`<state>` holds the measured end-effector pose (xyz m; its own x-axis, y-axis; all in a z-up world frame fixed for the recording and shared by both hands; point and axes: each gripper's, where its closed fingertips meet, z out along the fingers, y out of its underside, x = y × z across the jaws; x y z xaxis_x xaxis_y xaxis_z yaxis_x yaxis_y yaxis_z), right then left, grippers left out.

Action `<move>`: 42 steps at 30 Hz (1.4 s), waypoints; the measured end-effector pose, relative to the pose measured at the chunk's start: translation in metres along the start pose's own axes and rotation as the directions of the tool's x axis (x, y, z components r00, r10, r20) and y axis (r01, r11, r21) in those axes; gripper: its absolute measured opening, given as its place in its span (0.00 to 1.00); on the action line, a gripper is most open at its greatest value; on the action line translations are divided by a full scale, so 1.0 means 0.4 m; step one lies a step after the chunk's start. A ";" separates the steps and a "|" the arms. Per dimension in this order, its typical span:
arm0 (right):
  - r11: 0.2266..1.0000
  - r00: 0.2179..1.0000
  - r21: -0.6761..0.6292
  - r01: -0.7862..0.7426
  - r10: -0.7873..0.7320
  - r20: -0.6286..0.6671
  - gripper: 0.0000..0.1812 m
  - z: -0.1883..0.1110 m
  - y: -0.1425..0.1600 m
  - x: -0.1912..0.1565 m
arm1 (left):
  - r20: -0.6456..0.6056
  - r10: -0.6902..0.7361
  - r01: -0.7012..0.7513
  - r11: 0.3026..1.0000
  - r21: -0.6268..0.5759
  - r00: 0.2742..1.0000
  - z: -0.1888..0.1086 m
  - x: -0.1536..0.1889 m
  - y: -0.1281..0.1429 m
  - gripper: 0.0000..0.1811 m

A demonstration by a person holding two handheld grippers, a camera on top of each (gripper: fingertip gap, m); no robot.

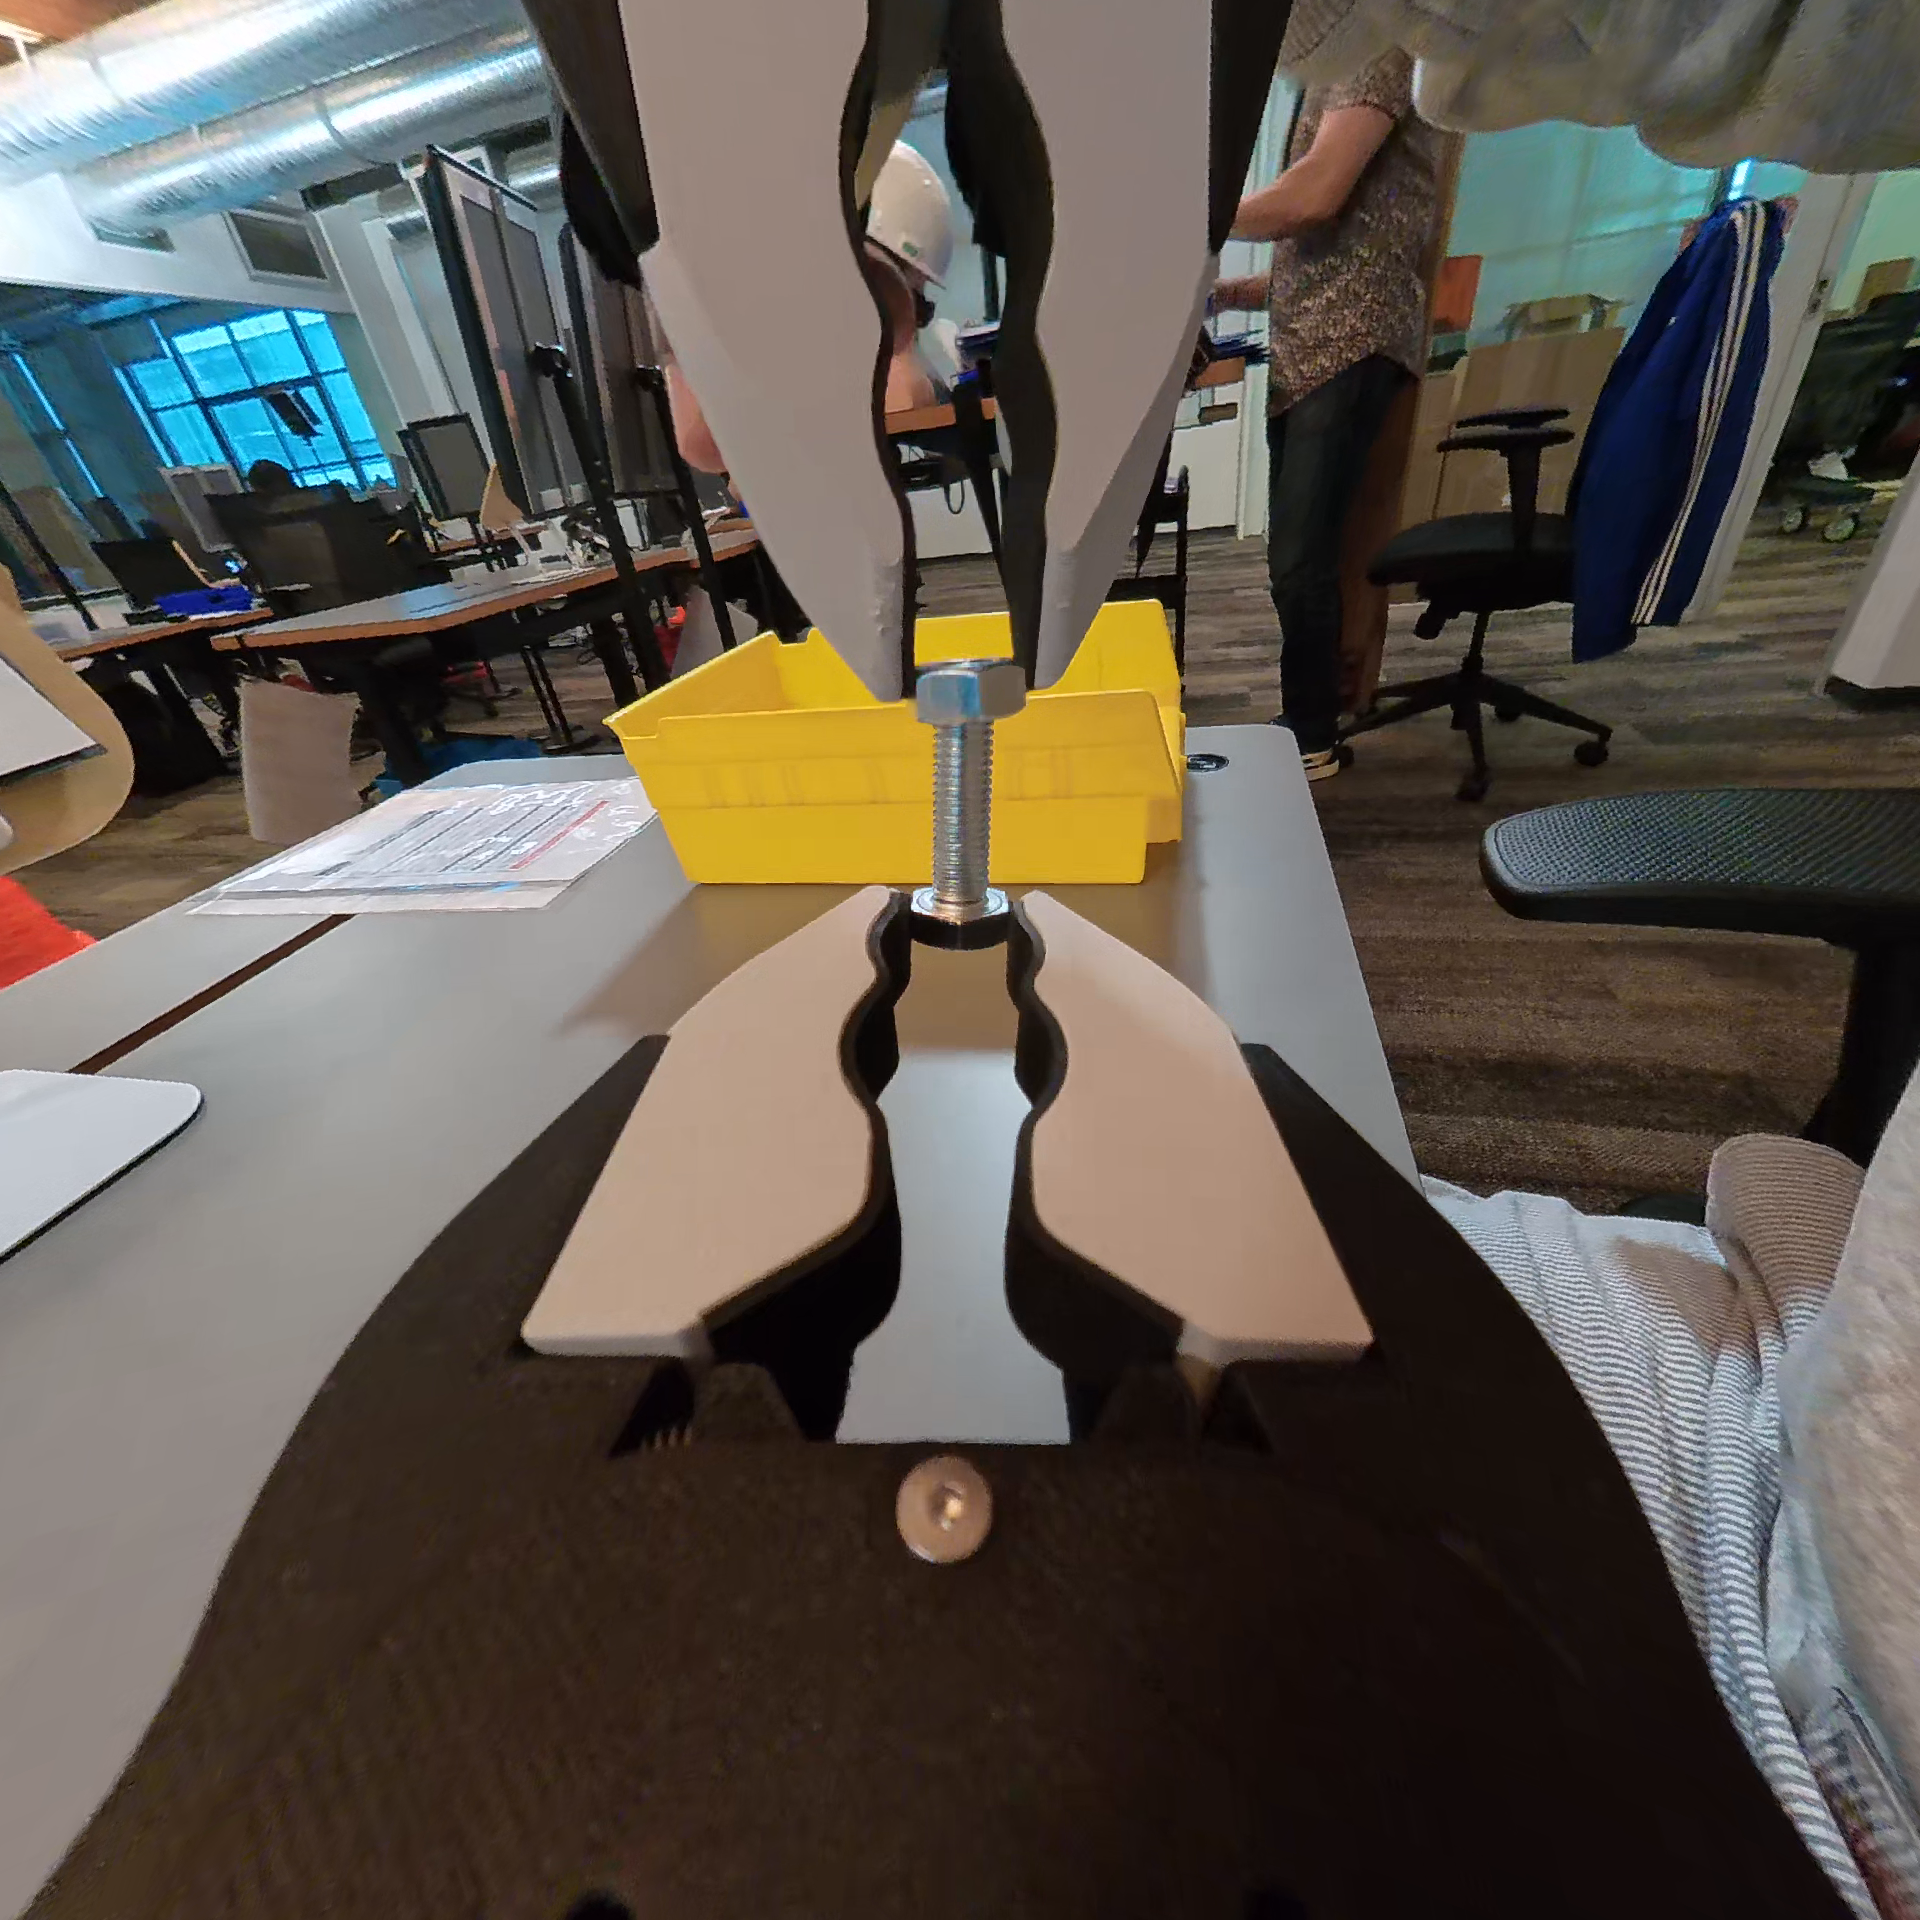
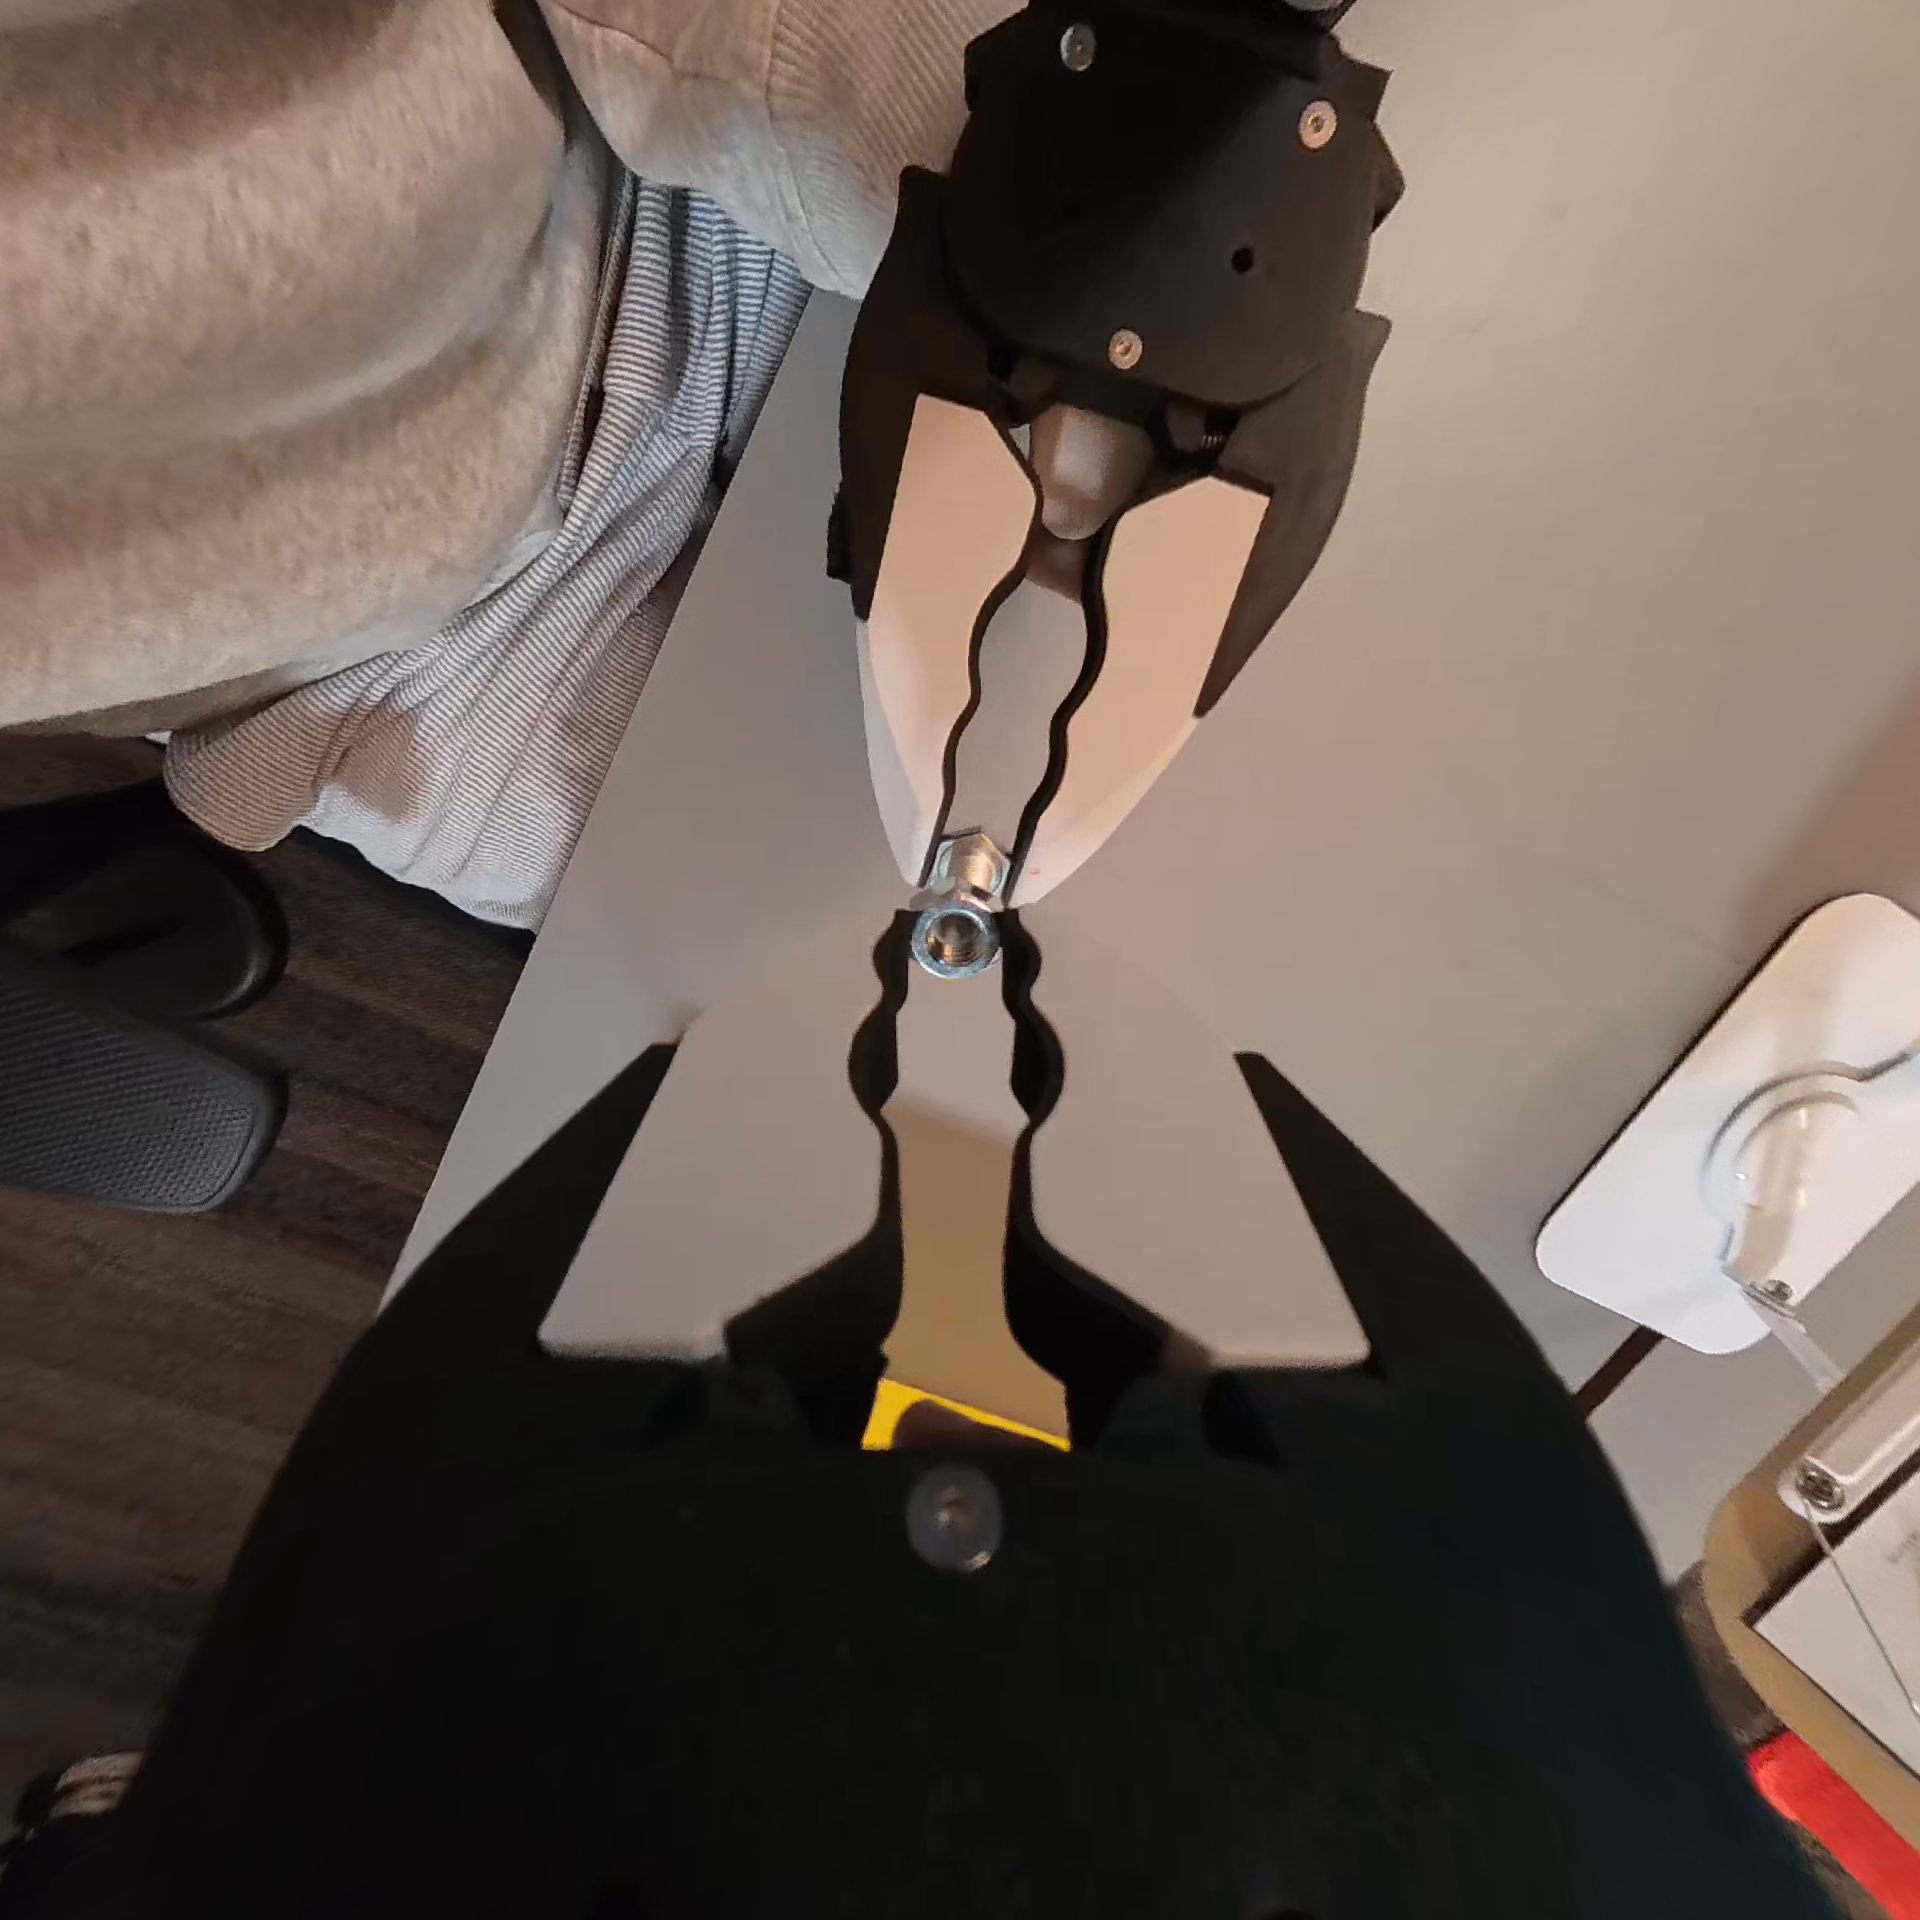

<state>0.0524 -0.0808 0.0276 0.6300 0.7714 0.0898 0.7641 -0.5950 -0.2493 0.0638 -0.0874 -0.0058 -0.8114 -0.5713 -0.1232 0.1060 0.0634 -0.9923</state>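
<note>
Closest to the lens is your left gripper [image 1: 956, 914], its black body filling the lower part of the left wrist view, held level over the grey table [image 1: 312, 1091]. Your right gripper [image 1: 966, 675] comes down from above, pointing at the table. Behind them a yellow bin [image 1: 810, 800] stands on the table, and a printed sheet [image 1: 447, 847] lies to its left. Between the two grippers a silver bolt [image 1: 961, 810] stands upright in the air above the table. The right claw is clamped on its hex head. The left claw is closed on the nut [image 2: 966, 860] at its lower end.
</note>
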 end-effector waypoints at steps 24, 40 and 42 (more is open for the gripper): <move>0.942 0.942 0.038 -0.334 0.334 -0.001 0.10 -0.004 -0.001 0.044 | 0.065 -0.058 0.055 0.997 0.046 0.996 -0.012 -0.034 -0.011 0.10; 0.965 0.965 0.064 -0.254 0.257 -0.047 0.15 -0.006 -0.020 0.043 | 0.066 -0.066 0.062 0.996 0.059 0.996 -0.015 -0.038 -0.016 0.10; 0.963 0.963 0.056 -0.265 0.267 -0.040 0.15 -0.004 -0.015 0.041 | 0.067 -0.071 0.067 0.996 0.063 0.995 -0.016 -0.040 -0.017 0.10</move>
<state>0.0584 -0.0652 0.0322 0.8162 0.5749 0.0580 0.5610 -0.7644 -0.3177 0.0722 -0.0734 0.0029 -0.7764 -0.6281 -0.0517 0.0875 -0.0263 -0.9958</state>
